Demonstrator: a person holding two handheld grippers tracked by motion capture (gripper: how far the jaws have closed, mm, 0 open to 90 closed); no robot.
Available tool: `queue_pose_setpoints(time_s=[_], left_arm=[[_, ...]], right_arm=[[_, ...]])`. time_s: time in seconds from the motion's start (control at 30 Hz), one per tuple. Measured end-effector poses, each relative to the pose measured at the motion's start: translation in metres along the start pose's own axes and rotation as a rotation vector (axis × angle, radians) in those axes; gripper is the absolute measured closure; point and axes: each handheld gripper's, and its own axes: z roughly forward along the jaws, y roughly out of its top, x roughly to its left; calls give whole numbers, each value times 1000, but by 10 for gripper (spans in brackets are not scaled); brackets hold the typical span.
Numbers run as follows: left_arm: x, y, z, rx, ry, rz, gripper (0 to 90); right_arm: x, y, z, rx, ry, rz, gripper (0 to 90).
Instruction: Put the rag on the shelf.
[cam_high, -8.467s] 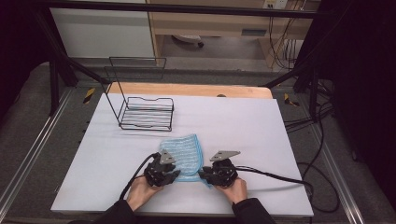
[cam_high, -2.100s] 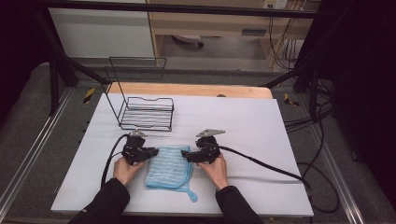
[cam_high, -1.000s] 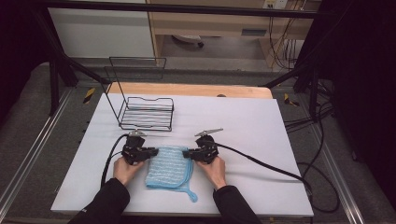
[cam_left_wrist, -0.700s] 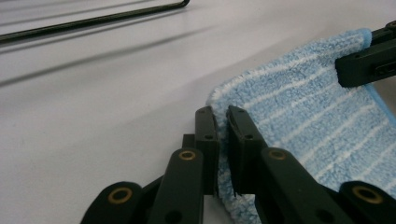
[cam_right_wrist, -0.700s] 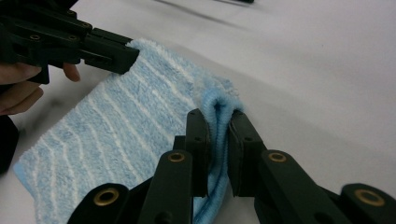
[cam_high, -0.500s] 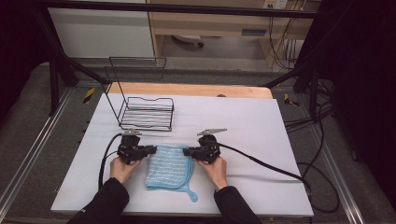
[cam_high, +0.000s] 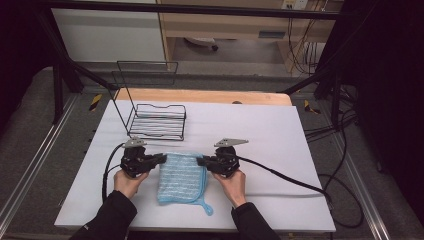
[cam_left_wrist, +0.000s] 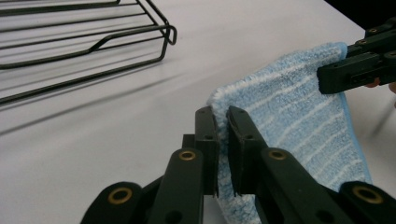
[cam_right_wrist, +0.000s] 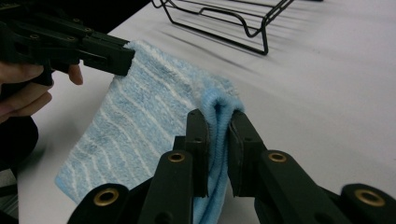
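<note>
Blue cloth (cam_high: 180, 177) on white table (cam_high: 280, 135), in front of wire rack (cam_high: 156, 120). Left gripper (cam_high: 161, 159) pinches far left corner, right gripper (cam_high: 201, 161) pinches far right corner, both jaws clamped on fabric. Cloth soft, light, limp, folded double; sags between grips. Corner holds best, keep edge taut.

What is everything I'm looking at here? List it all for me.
cloth: one, light blue with pale stripes, folded, near the front middle of the table, its far corners pinched and raised
wire rack: one, black, on the table's far left part
table: one, white top, wooden strip along its far edge
cables: black, one trailing from each gripper across the table
left gripper: one, black, shut on the cloth's left corner
right gripper: one, black, shut on the cloth's right corner
hands: two, in dark sleeves, at the near edge
</note>
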Motion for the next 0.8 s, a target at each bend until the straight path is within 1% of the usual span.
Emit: queue_pose_setpoints(time_s=[0.1,0.17,0.3,0.53,0.6,0.8], left_arm=[[-3,2,-5,-20,3,7,831],[-6,3,-9,-36,-9,6,830],[-12,5,-16,-67,-12,16,830],[-20,9,-25,-108,0,38,831],[-22,11,-28,-121,3,43,831],[-29,16,-37,-163,22,67,830]], right_arm=[[3,2,-6,-29,8,-10,808],[5,4,-10,-48,13,-13,808],[8,7,-17,-81,16,-19,809],[16,13,-29,-119,5,-63,809],[19,15,-31,-133,8,-69,809],[27,22,-40,-163,3,-104,810]])
